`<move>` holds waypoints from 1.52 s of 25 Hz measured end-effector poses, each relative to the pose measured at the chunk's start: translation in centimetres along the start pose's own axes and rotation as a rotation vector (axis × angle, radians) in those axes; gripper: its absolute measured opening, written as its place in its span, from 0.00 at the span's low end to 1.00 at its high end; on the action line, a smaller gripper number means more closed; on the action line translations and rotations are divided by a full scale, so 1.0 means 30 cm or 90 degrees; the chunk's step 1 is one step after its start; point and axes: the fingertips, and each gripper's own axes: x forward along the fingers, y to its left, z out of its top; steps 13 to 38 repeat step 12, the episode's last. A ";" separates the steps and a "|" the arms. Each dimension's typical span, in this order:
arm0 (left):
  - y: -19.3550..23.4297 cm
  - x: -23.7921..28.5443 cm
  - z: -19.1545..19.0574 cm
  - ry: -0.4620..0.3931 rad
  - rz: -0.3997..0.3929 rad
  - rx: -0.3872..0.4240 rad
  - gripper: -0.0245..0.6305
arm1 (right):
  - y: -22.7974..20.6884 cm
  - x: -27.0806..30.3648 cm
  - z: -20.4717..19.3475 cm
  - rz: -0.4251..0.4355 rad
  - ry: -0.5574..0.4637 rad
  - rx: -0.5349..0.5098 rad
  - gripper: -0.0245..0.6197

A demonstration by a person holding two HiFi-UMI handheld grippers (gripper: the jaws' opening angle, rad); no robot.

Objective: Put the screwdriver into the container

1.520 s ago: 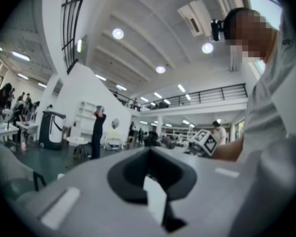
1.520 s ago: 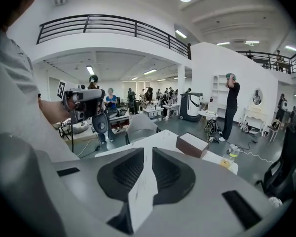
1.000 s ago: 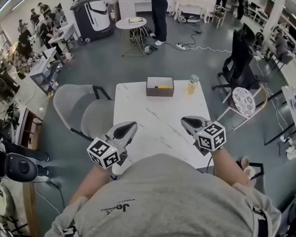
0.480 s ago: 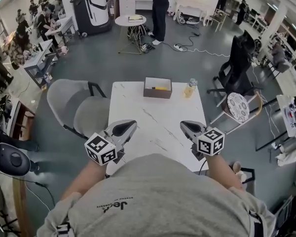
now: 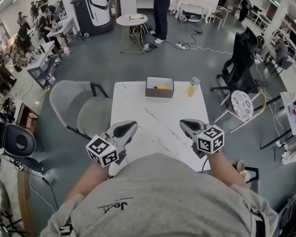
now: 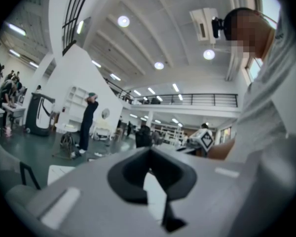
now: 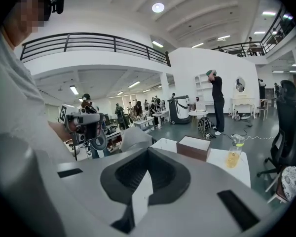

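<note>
The left tool (image 5: pixel 130 126) is pressed together, tips meeting with nothing between them; it hangs over the near left part of the counter (image 5: pixel 158 117), pointing toward the far edge. The right tool (image 5: pixel 184 123) is likewise closed on nothing; it sits over the near right part, level with the left tool and well apart from it.

The screwdriver (image 5: pixel 161 88), yellow, lies inside the container (image 5: pixel 159 94), an open brown box set at the middle of the counter's far edge. It is well ahead of both tools and about midway between their lines. In the right gripper view the container stands ahead and a little right of the jaws, and its wall hides the inside.

An open stretch of white top runs from the tools to the container. A bottle (image 5: pixel 191 86) of yellowish liquid stands upright near the container's right side, apart from it, close to the far right corner.

The person's body fills the near edge. A grey chair (image 5: pixel 81 107) stands just beside the left edge. A stool (image 5: pixel 242 102) with a patterned seat is off the right edge, and a black chair (image 5: pixel 239 58) lies farther back on that side; grey floor lies beyond the far edge.
</note>
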 end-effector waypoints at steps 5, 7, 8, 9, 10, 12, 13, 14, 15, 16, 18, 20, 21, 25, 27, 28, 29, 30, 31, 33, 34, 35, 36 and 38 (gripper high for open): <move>0.002 -0.001 -0.006 -0.001 0.004 0.000 0.04 | -0.011 0.000 -0.008 0.000 -0.002 0.001 0.05; 0.002 0.002 -0.012 -0.003 0.005 0.000 0.04 | -0.014 0.002 -0.014 0.001 -0.002 0.001 0.05; 0.001 0.004 -0.016 -0.003 0.005 0.000 0.04 | -0.015 0.003 -0.017 0.001 -0.003 0.001 0.05; 0.001 0.006 -0.021 -0.003 0.005 0.000 0.04 | -0.016 0.005 -0.021 0.002 -0.002 0.000 0.05; 0.001 0.007 -0.025 -0.003 0.005 0.000 0.04 | -0.017 0.006 -0.024 0.003 -0.002 -0.001 0.05; 0.001 0.010 -0.034 -0.002 0.005 -0.001 0.04 | -0.019 0.009 -0.030 0.004 -0.001 -0.003 0.05; 0.001 0.010 -0.034 -0.002 0.005 -0.001 0.04 | -0.019 0.009 -0.030 0.004 -0.001 -0.003 0.05; 0.001 0.010 -0.034 -0.002 0.005 -0.001 0.04 | -0.019 0.009 -0.030 0.004 -0.001 -0.003 0.05; 0.001 0.010 -0.034 -0.002 0.005 -0.001 0.04 | -0.019 0.009 -0.030 0.004 -0.001 -0.003 0.05; 0.001 0.010 -0.034 -0.002 0.005 -0.001 0.04 | -0.019 0.009 -0.030 0.004 -0.001 -0.003 0.05; 0.001 0.010 -0.034 -0.002 0.005 -0.001 0.04 | -0.019 0.009 -0.030 0.004 -0.001 -0.003 0.05; 0.001 0.010 -0.034 -0.002 0.005 -0.001 0.04 | -0.019 0.009 -0.030 0.004 -0.001 -0.003 0.05; 0.001 0.010 -0.034 -0.002 0.005 -0.001 0.04 | -0.019 0.009 -0.030 0.004 -0.001 -0.003 0.05; 0.001 0.010 -0.034 -0.002 0.005 -0.001 0.04 | -0.019 0.009 -0.030 0.004 -0.001 -0.003 0.05; 0.001 0.010 -0.034 -0.002 0.005 -0.001 0.04 | -0.019 0.009 -0.030 0.004 -0.001 -0.003 0.05; 0.001 0.010 -0.034 -0.002 0.005 -0.001 0.04 | -0.019 0.009 -0.030 0.004 -0.001 -0.003 0.05; 0.001 0.010 -0.034 -0.002 0.005 -0.001 0.04 | -0.019 0.009 -0.030 0.004 -0.001 -0.003 0.05; 0.001 0.010 -0.034 -0.002 0.005 -0.001 0.04 | -0.019 0.009 -0.030 0.004 -0.001 -0.003 0.05; 0.001 0.010 -0.034 -0.002 0.005 -0.001 0.04 | -0.019 0.009 -0.030 0.004 -0.001 -0.003 0.05; 0.001 0.010 -0.034 -0.002 0.005 -0.001 0.04 | -0.019 0.009 -0.030 0.004 -0.001 -0.003 0.05; 0.001 0.010 -0.034 -0.002 0.005 -0.001 0.04 | -0.019 0.009 -0.030 0.004 -0.001 -0.003 0.05; 0.001 0.010 -0.034 -0.002 0.005 -0.001 0.04 | -0.019 0.009 -0.030 0.004 -0.001 -0.003 0.05; 0.001 0.010 -0.034 -0.002 0.005 -0.001 0.04 | -0.019 0.009 -0.030 0.004 -0.001 -0.003 0.05; 0.001 0.010 -0.034 -0.002 0.005 -0.001 0.04 | -0.019 0.009 -0.030 0.004 -0.001 -0.003 0.05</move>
